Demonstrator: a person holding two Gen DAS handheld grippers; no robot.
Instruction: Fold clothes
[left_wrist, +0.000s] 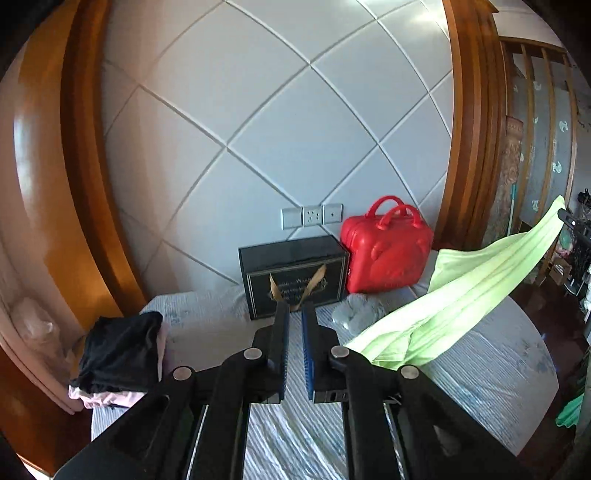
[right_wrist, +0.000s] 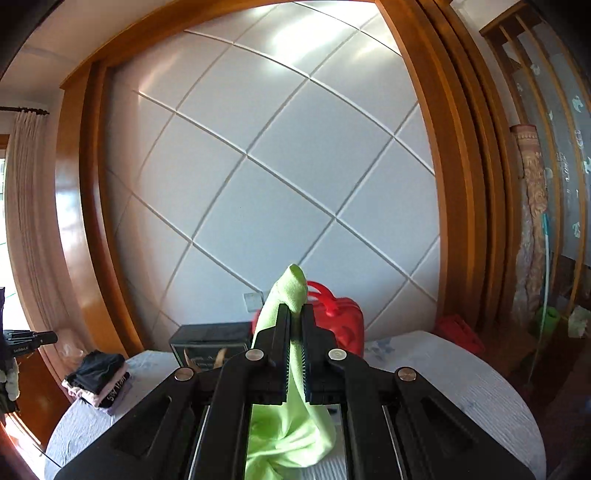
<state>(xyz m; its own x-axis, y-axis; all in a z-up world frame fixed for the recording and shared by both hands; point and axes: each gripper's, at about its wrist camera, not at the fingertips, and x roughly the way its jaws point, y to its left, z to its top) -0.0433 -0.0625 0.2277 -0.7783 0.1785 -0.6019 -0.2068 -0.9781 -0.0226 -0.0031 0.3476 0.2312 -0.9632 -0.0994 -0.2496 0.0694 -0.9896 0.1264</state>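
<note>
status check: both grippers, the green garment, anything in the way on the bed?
Right gripper shut on green garment, lifted off the bed. Left gripper nearly closed, nothing visible between its pads. Black box, red case, folded stack sit clear.

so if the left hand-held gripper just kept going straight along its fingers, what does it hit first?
Probably the black box: the left hand-held gripper has its fingertips lined up with the box's ribboned front, with only bed between. Depth is unclear, so it might meet the bed just short of the box.
</note>
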